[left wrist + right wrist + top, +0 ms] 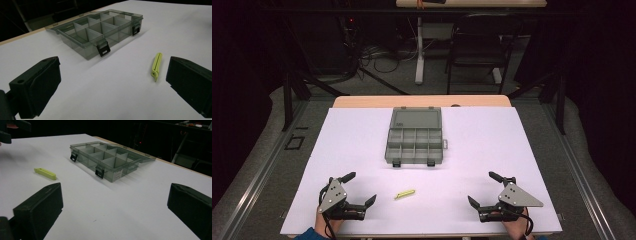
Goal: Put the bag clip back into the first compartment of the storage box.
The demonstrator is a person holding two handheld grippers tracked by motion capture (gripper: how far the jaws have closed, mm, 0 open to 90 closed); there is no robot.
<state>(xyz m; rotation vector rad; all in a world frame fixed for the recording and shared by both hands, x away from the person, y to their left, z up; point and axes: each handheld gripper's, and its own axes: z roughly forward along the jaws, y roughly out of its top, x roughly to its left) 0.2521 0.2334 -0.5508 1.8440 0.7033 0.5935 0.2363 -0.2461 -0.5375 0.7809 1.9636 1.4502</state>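
Clip (404, 194), yellow-green, flat on the white tabletop (492, 140), near edge, between both claws, closer to the left one. Left claw (360, 188) released, jaws spread wide, clip just beside its right jaw, not touching. Right claw (479, 188) also released, holding nothing, well apart from clip. Compartment box (414, 142), lid open, sits mid-tabletop beyond the clip.

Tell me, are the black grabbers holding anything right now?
No. The left gripper and the right gripper are both open and empty. The small yellow-green plastic clip lies loose on the white table.
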